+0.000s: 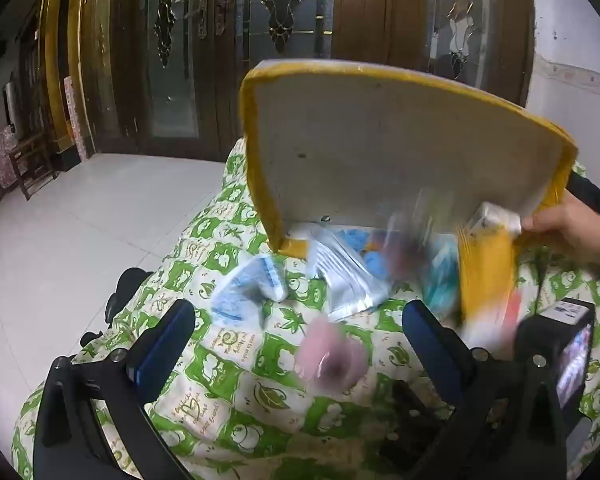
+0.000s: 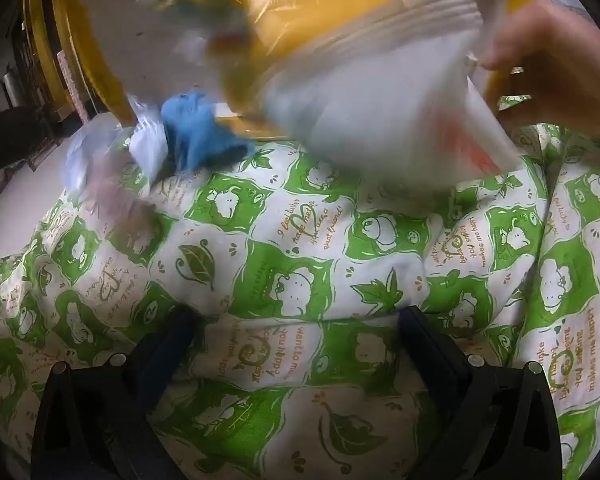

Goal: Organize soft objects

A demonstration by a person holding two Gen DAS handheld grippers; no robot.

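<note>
A yellow-rimmed bin with a grey underside is tipped up on a green-and-white quilt, held at its right corner by a person's hand. Bagged soft things lie or tumble, blurred, below it: a clear bag with blue print, a clear zip bag, a pink item and a yellow packet. My left gripper stands open just above the quilt, nothing between its fingers. In the right wrist view a blue soft item and a blurred zip bag are far ahead of my open right gripper.
White tiled floor lies left of the quilt, with dark wooden doors with glass panels behind and a wooden chair at the far left. A black device with a small screen sits close at the right.
</note>
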